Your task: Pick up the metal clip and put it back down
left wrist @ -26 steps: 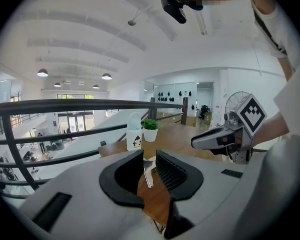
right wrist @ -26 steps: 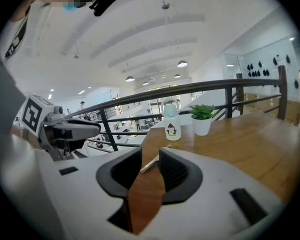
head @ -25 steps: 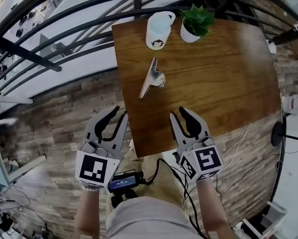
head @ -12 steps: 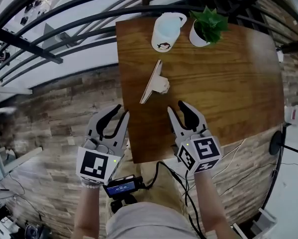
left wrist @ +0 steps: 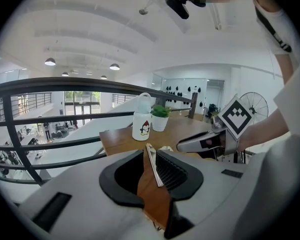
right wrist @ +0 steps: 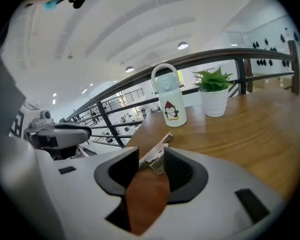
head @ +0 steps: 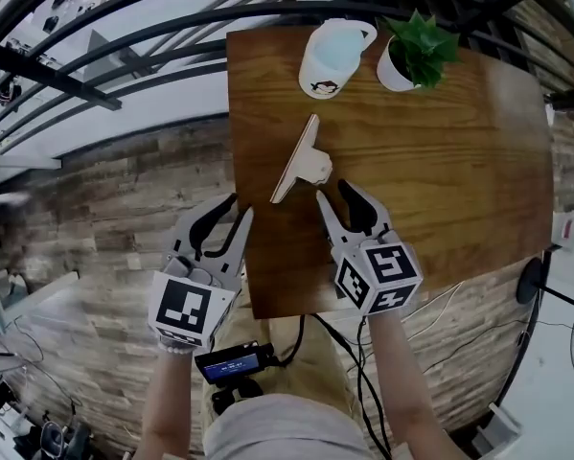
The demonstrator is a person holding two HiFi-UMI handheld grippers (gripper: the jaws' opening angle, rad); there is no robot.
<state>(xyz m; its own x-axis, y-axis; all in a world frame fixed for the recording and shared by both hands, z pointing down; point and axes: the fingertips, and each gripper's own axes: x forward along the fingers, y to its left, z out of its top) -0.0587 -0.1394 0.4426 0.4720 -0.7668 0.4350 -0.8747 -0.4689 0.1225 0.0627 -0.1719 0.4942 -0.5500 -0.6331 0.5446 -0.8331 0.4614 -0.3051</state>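
Head view: metal clip (head: 301, 159) lies on the wooden table (head: 440, 161) near its left edge, long bar angled toward the penguin mug (head: 332, 57). Potted plant (head: 416, 51) stands just right of the mug. Both are at the far edge, well apart from the clip. My right gripper (head: 334, 193) is over the table w/ tips just short of the clip's near end; can't tell if they touch. R jaws have just been opening and are now wide apart, nothing btwn the pads. Right gripper view shows the clip thru the gap, beyond the tips. My left gripper (head: 240, 207) hangs at the table's left edge, jaws apart & empty.
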